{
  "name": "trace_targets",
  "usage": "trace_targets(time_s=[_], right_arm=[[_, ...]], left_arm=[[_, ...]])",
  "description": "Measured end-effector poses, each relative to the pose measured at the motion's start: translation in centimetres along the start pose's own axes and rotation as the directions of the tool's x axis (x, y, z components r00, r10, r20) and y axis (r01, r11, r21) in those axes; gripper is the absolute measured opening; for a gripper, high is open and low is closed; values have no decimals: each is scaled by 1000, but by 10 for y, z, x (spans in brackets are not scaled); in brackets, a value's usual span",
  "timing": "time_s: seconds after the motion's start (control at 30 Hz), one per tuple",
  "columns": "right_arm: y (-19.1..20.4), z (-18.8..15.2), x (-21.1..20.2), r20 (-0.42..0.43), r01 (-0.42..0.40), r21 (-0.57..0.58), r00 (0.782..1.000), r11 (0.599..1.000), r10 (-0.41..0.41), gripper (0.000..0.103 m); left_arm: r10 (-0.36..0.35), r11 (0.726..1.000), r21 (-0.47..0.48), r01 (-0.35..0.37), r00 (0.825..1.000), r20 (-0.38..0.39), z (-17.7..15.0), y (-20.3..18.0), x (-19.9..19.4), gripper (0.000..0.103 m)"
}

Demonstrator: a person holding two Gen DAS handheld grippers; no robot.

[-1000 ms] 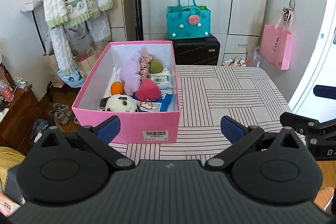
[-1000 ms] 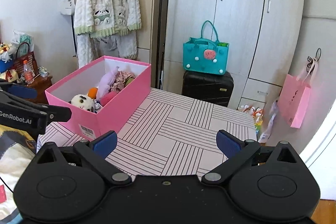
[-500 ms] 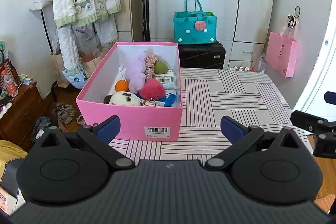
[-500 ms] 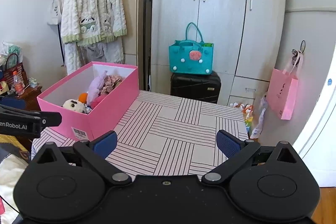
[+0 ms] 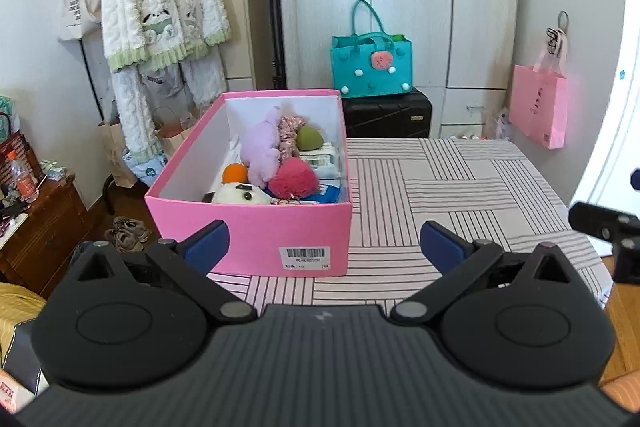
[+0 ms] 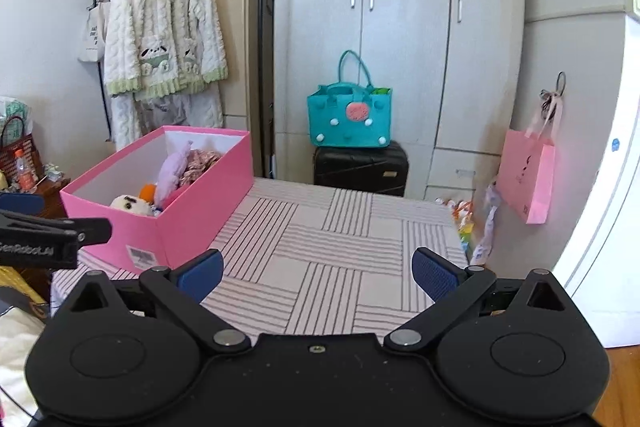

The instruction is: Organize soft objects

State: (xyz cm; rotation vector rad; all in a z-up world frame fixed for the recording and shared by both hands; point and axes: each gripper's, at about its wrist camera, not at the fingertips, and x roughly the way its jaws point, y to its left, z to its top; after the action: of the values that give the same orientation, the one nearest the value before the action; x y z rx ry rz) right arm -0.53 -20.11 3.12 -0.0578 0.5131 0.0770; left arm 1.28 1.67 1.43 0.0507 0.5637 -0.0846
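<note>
A pink box (image 5: 256, 227) stands on the left part of the striped table (image 5: 460, 187). It holds soft things: a purple plush (image 5: 262, 151), a pink pom-pom (image 5: 294, 181), a white plush (image 5: 240, 195), an orange ball (image 5: 235, 173), a green ball (image 5: 309, 138) and a scrunchie (image 5: 289, 131). My left gripper (image 5: 323, 247) is open and empty, near the box's front wall. My right gripper (image 6: 318, 273) is open and empty over the table's near edge, to the right of the box (image 6: 172, 215).
A teal bag (image 5: 371, 65) sits on a black suitcase (image 5: 387, 113) behind the table. A pink paper bag (image 5: 539, 107) hangs at the right wall. A white robe (image 5: 160, 11) hangs at the left. A wooden cabinet (image 5: 38, 227) stands at the left.
Both grippers have pulled back and risen away from the table, so the box looks smaller and farther. Both stay open and empty.
</note>
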Motion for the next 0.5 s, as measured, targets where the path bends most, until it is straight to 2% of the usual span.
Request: trace_targets(time_s=[0.1, 0.5], right_arm=[[1, -2, 1, 20, 23, -5, 1000, 1000, -23, 102], [6, -10, 0, 45, 22, -18, 999, 1000, -21, 102]], left_arm=[[-3, 1000, 2, 3, 1000, 7, -1, 0, -2, 103], [32, 999, 24, -32, 999, 6, 1, 0, -3, 103]])
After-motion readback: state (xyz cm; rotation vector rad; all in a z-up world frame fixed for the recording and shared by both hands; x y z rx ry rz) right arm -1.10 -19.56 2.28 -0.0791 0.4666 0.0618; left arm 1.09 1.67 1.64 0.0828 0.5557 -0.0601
